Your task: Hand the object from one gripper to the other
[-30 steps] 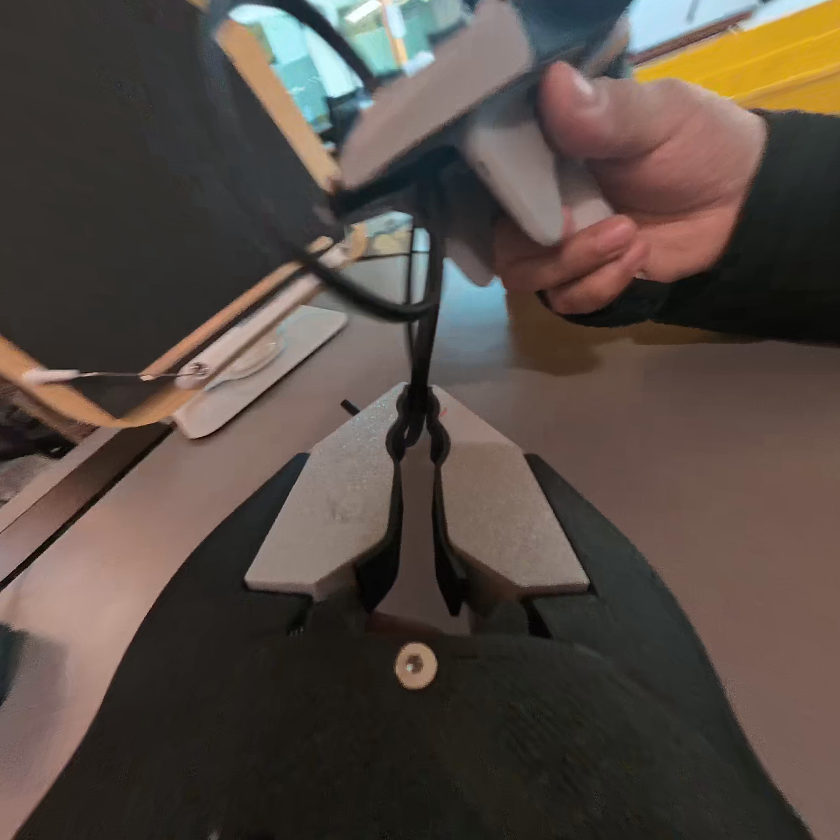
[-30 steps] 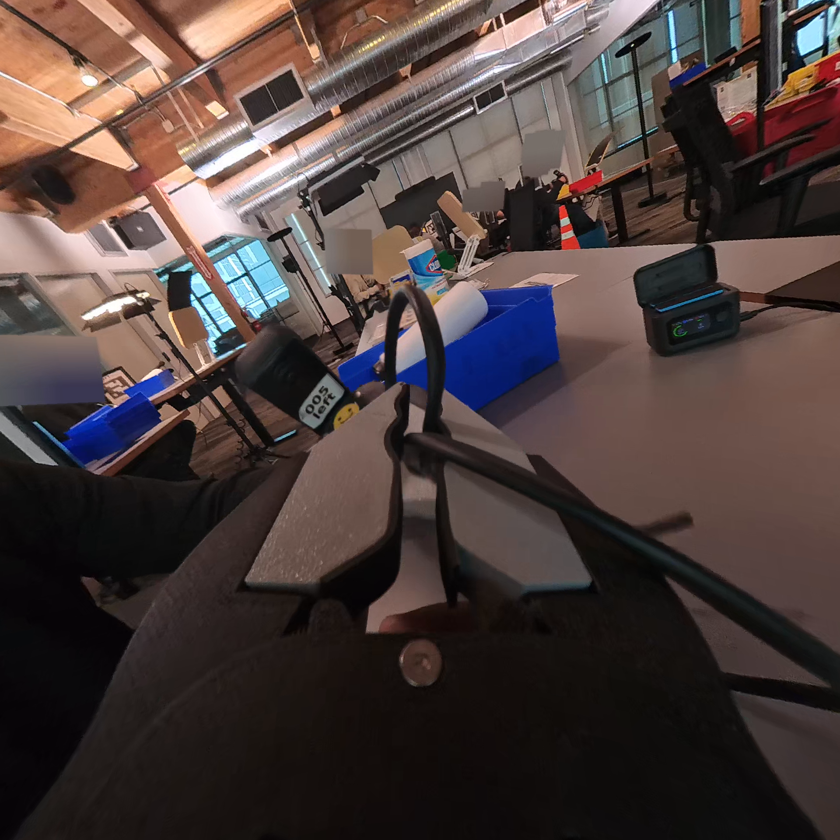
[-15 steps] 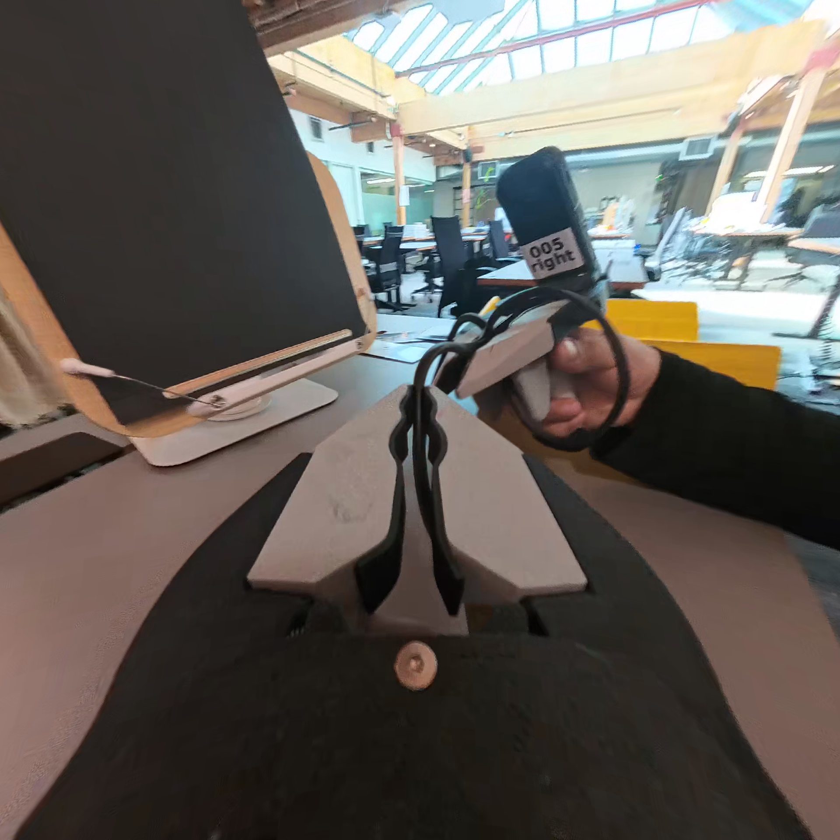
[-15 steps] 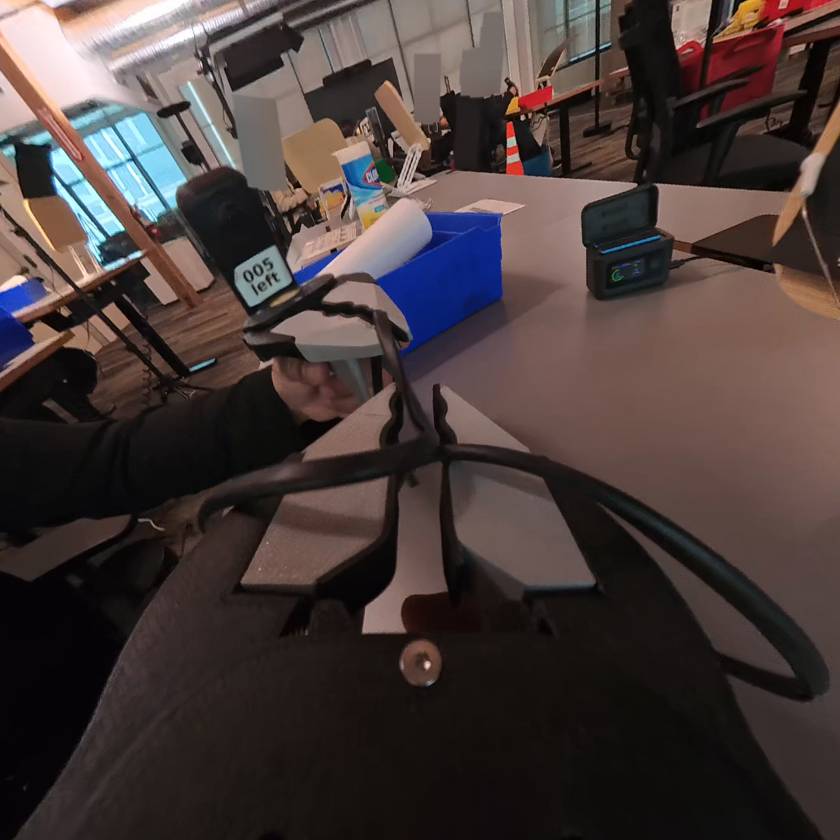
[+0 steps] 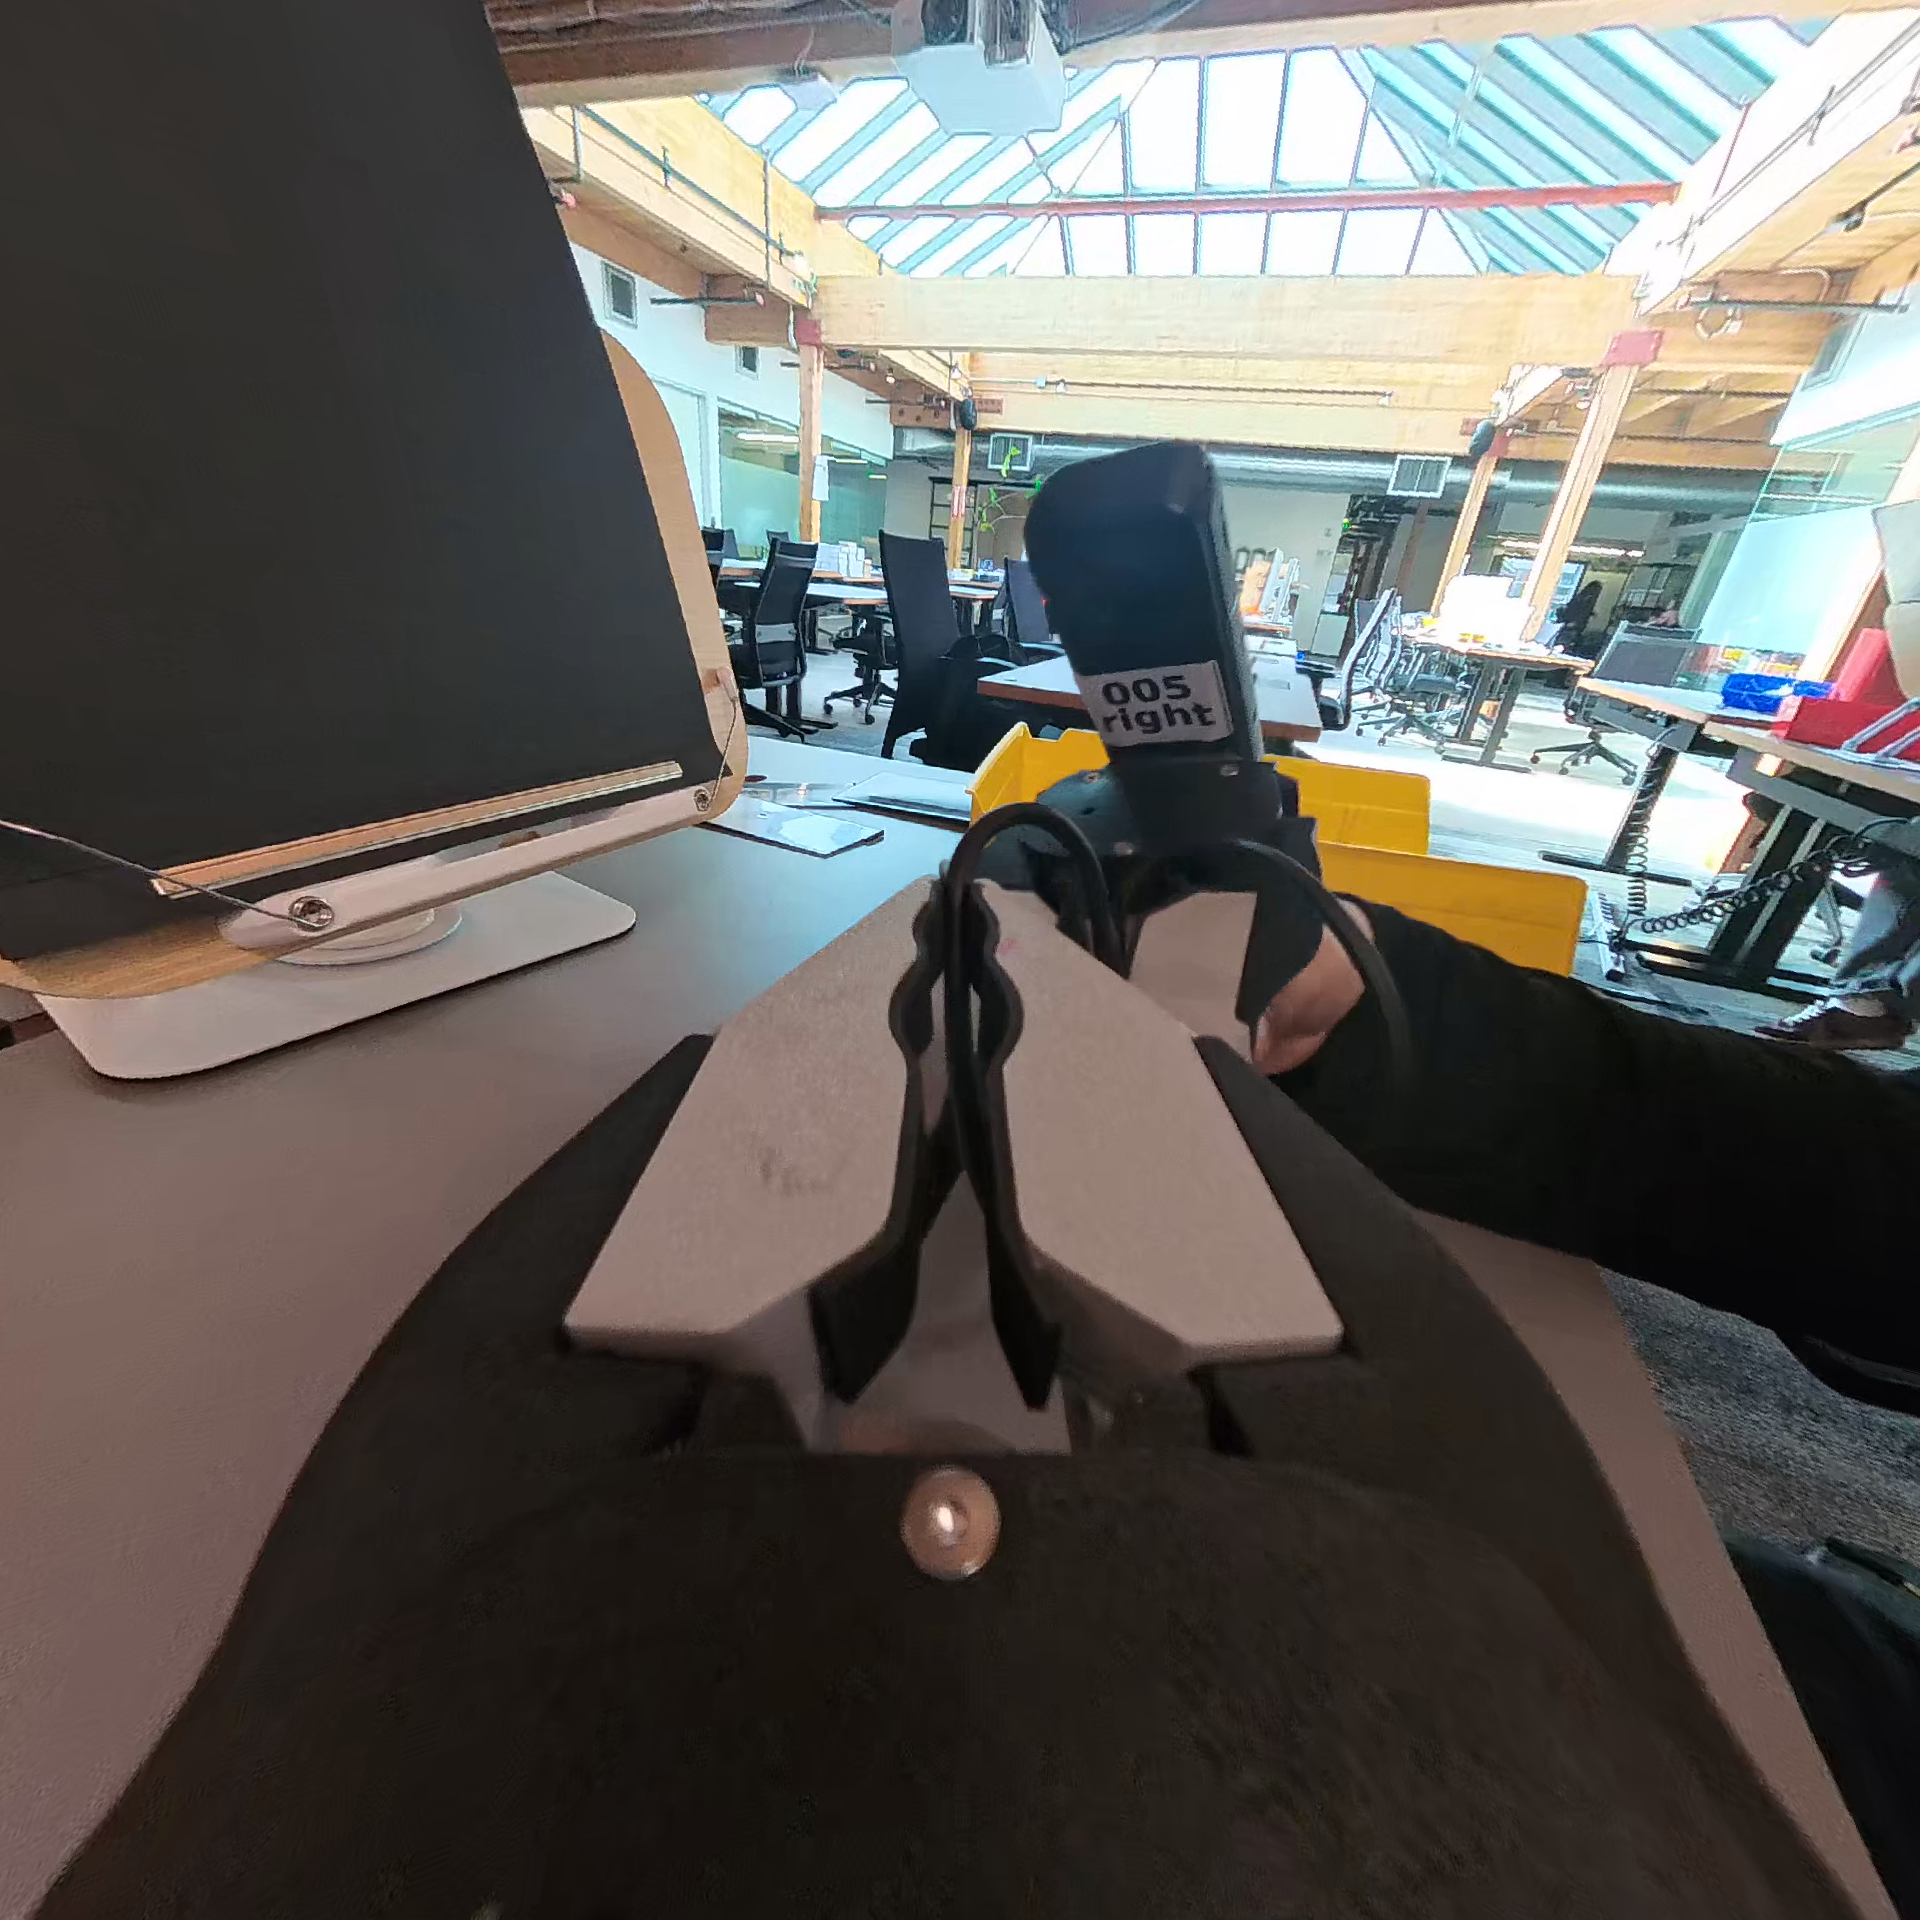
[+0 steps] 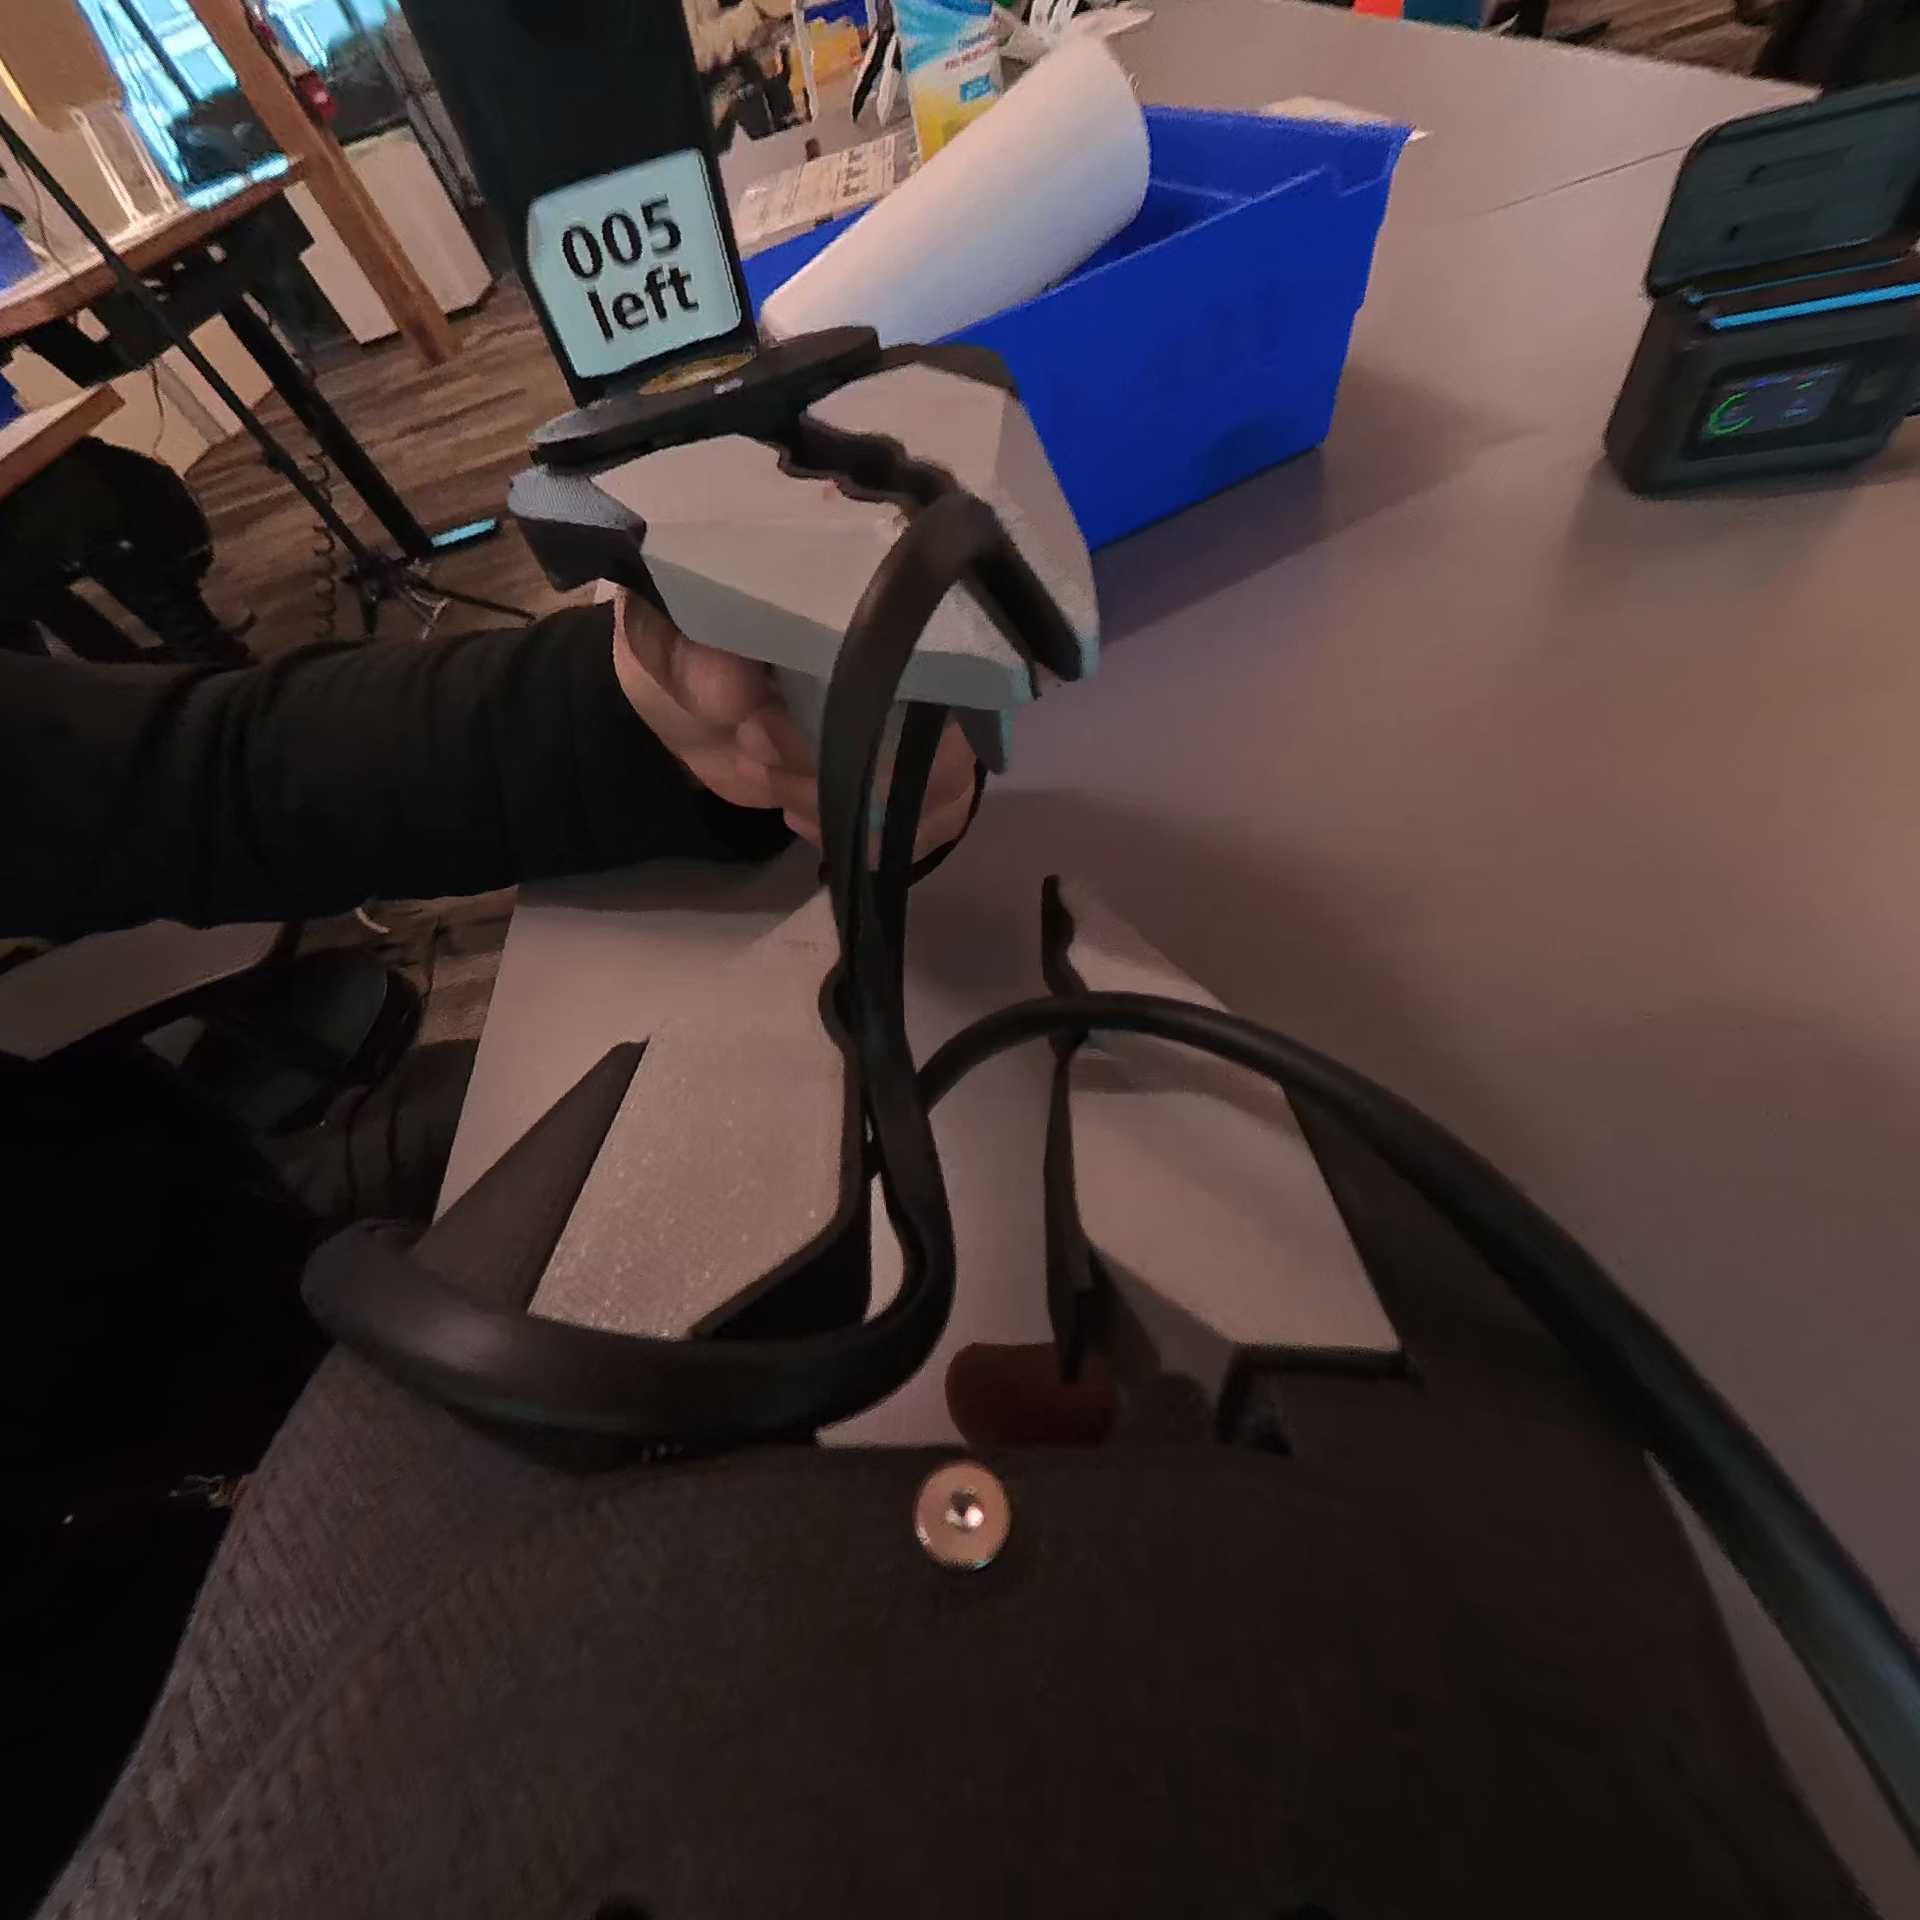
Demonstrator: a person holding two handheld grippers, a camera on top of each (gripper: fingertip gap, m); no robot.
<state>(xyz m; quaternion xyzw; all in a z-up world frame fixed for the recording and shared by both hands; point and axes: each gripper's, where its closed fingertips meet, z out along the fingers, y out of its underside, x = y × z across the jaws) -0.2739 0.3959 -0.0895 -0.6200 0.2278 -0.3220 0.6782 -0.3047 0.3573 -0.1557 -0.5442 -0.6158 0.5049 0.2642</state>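
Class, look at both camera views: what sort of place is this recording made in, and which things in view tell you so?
Probably an open-plan office or lab workspace: rows of desks with black office chairs, skylights over timber beams, and storage bins, one blue, on a grey table.

We see bare table (image 6: 1507, 779) ahead of our right gripper (image 6: 951, 997); the blue bin (image 6: 1195, 343) and black case (image 6: 1766, 343) bound it, cable (image 6: 1351, 1081) looping across.
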